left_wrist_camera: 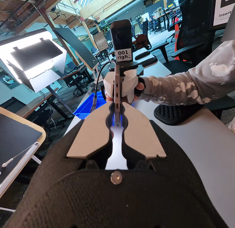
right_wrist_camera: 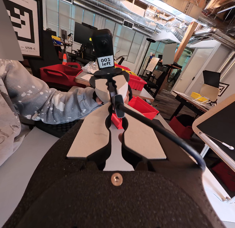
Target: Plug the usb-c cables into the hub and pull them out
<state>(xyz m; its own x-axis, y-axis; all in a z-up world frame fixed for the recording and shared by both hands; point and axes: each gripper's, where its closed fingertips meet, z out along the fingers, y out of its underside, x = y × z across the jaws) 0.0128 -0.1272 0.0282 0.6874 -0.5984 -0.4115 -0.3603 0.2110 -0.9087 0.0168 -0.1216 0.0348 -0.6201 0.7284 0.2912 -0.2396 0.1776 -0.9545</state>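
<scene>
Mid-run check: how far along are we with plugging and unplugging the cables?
Done: nothing shows as plugged; the three ports facing the left wrist view are empty. In hand: the left gripper and right gripper both appear clamped on the grey hub, its own lead trailing. Left: no separate cable is gripped, so inserting and pulling out look not yet done.

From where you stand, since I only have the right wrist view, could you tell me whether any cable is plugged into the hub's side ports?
Observer: No. The left wrist view shows three ports along the narrow edge of the hub, and all are empty.
Operator: Thank you. Where does its own lead end?
Observer: The lead loops down to a grey plug that hangs free, with a blue bin behind it.
Operator: Is the left tool gripping the hub?
Observer: The left tool appears closed on the hub's near end.
</scene>
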